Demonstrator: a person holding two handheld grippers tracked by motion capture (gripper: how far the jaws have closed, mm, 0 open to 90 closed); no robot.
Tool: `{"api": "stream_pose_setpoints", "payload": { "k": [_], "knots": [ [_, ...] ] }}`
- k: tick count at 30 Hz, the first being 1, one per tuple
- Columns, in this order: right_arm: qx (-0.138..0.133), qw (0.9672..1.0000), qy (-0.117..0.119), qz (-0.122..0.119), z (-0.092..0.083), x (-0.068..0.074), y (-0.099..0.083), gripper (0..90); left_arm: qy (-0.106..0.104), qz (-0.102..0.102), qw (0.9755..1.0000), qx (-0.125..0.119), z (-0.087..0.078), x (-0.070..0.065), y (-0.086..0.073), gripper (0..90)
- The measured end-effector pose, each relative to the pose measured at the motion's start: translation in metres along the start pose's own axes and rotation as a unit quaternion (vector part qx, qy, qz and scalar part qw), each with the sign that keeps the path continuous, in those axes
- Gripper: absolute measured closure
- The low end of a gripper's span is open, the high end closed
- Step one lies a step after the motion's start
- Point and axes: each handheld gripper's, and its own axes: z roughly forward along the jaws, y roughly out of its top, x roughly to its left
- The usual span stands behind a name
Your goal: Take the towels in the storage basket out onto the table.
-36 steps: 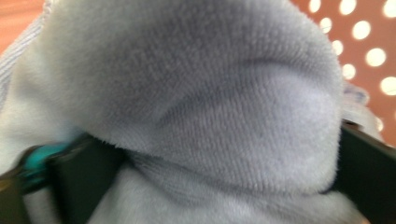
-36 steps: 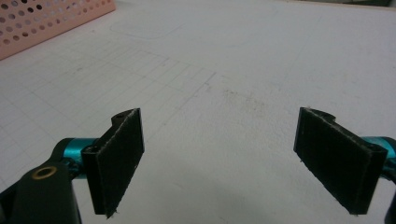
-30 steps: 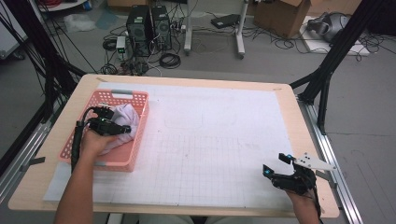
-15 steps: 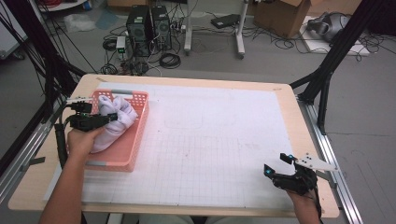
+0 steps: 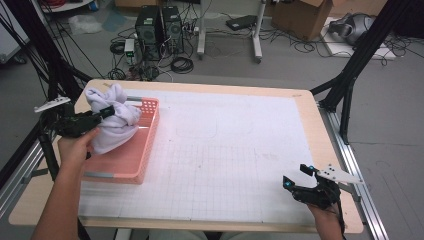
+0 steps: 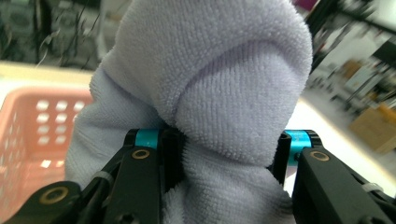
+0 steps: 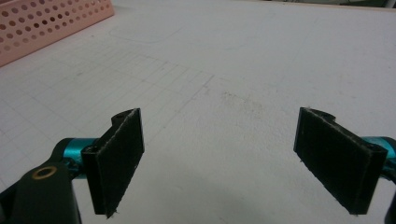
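Terry cloth, a bunched pale lilac towel point(image 5: 114, 120), hangs from the left claw point(image 5: 102, 113) above the far end of the pink perforated plastic basket point(image 5: 142, 150) on the white gridded surface point(image 5: 235, 150). The right claw point(image 5: 296, 179) rests near the front right corner. Left gripper view: both pads pinch the towel point(image 6: 224, 93), having just closed on it. Right gripper view: the right claw point(image 7: 217, 163) stands wide apart, holding nothing.

A pale lilac, perhaps white, towel point(image 5: 112, 120) over a pink basket point(image 5: 131, 155) on a white gridded mat point(image 5: 225, 150).
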Motion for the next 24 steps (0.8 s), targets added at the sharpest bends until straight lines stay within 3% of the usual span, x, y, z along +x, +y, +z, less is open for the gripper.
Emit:
{"api": "stream_pose_setpoints", "payload": {
  "k": [8, 10, 12, 15, 17, 19, 21, 22, 24],
  "knots": [
    [-0.005, 0.9999, 0.003, 0.009, 0.001, -0.001, 0.000, 14.7, -0.052, -0.002, 0.9970, -0.058, -0.011, -0.009, 0.016, 60.7],
    [-0.005, 1.0000, 0.003, 0.005, -0.001, 0.000, 0.001, 14.7, -0.049, 0.011, 0.9969, -0.060, -0.012, -0.014, 0.024, 60.7],
    [-0.007, 1.0000, 0.003, 0.007, -0.001, 0.000, 0.001, 14.7, -0.047, 0.032, 0.9971, -0.050, -0.012, -0.020, 0.030, 60.6],
    [-0.005, 1.0000, 0.004, 0.006, 0.000, 0.000, 0.001, 14.7, -0.047, 0.044, 0.9972, -0.039, -0.010, -0.025, 0.031, 60.5],
    [-0.003, 1.0000, 0.004, 0.006, 0.000, 0.000, 0.001, 14.7, -0.042, 0.045, 0.9980, -0.017, -0.005, -0.024, 0.028, 60.2],
    [-0.004, 1.0000, 0.004, 0.007, 0.000, 0.000, 0.001, 14.7, -0.011, 0.048, 0.9977, 0.045, 0.006, -0.022, 0.020, 59.3],
    [-0.005, 1.0000, 0.004, 0.007, 0.000, 0.000, 0.001, 14.7, 0.029, 0.061, 0.9919, 0.107, 0.018, -0.019, 0.010, 57.1],
    [-0.004, 1.0000, 0.004, 0.007, 0.000, 0.000, 0.000, 14.7, 0.053, 0.072, 0.9859, 0.142, 0.026, -0.017, 0.001, 56.4],
    [-0.005, 1.0000, 0.004, 0.004, 0.000, 0.000, 0.000, 14.7, 0.082, 0.080, 0.9775, 0.177, 0.035, -0.011, -0.012, 55.1]
  ]
}}
